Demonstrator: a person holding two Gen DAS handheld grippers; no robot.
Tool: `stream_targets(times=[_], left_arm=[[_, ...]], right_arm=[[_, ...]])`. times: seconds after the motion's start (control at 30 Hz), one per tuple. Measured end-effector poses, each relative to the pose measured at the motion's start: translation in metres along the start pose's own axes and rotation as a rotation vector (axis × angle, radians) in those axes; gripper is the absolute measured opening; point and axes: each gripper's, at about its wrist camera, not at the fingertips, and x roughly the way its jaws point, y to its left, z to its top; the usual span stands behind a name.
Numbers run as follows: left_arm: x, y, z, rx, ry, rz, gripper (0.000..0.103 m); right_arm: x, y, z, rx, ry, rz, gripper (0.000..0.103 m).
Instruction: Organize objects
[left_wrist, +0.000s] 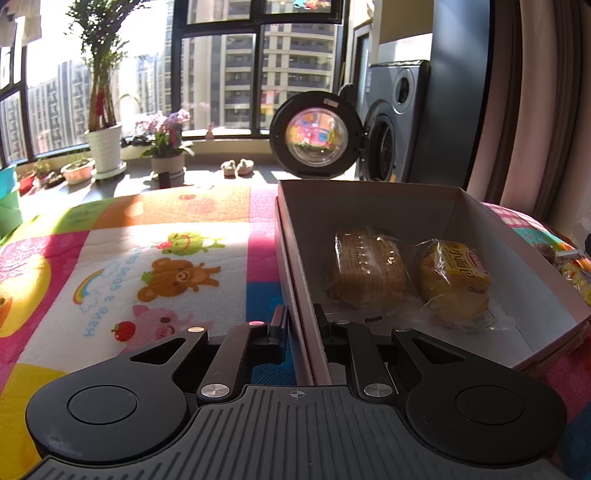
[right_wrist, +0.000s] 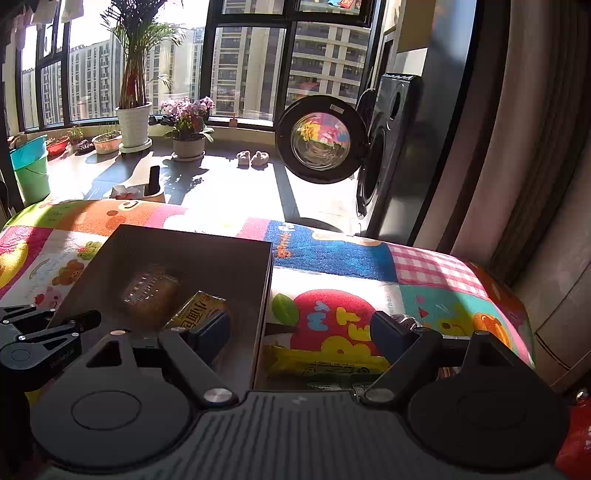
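Observation:
An open cardboard box (left_wrist: 369, 206) sits on a colourful cartoon play mat (left_wrist: 147, 266). Inside lie a brown wrapped bread (left_wrist: 369, 269) and a yellow wrapped bread (left_wrist: 454, 280). My left gripper (left_wrist: 301, 325) is shut on the box's left wall, one finger on each side. In the right wrist view the box (right_wrist: 192, 243) is at the left with both breads (right_wrist: 199, 310) in it. My right gripper (right_wrist: 299, 336) is open wide above the box's right wall and a yellow snack packet (right_wrist: 325, 362) lying on the mat beside the box. The left gripper also shows in the right wrist view (right_wrist: 44, 332).
More wrapped snacks (left_wrist: 572, 269) lie on the mat right of the box. Beyond the mat are potted plants (right_wrist: 133, 122), small shoes (right_wrist: 253, 158), a green bucket (right_wrist: 31, 166) and a washing machine with its door open (right_wrist: 321, 138). A curtain (right_wrist: 517, 147) hangs at right.

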Motion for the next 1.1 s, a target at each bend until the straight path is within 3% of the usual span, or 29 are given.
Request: stream_targets(times=[0.37,0.6,0.77,0.87,1.0,1.03,1.07,1.1], left_arm=[[0.0,0.0,0.0,0.0,0.0,0.0,0.015],[0.0,0.001,0.0,-0.002,-0.001,-0.001,0.016],[0.002,0.0,0.0,-0.005,-0.003,-0.003,0.016],[0.002,0.0,0.0,-0.005,-0.003,-0.002,0.016],[0.002,0.0,0.0,-0.005,-0.003,-0.003,0.016],[0.002,0.0,0.0,-0.005,-0.004,-0.003,0.016],[0.002,0.0,-0.001,-0.006,-0.004,-0.003,0.016],[0.002,0.0,-0.001,-0.006,-0.004,-0.003,0.016]], right_arm=[[0.012,-0.068,-0.049,0.165,0.075,-0.122,0.086],[0.022,-0.1,-0.044,0.244,0.046,-0.173,0.09],[0.053,-0.135,-0.038,0.387,0.095,-0.177,0.091],[0.069,-0.15,-0.037,0.374,0.1,-0.246,0.091],[0.08,-0.172,-0.055,0.468,0.164,-0.159,0.091],[0.078,-0.172,-0.059,0.481,0.164,-0.137,0.081],[0.074,-0.169,-0.064,0.479,0.159,-0.106,0.062],[0.065,-0.16,-0.067,0.455,0.15,-0.082,0.055]])
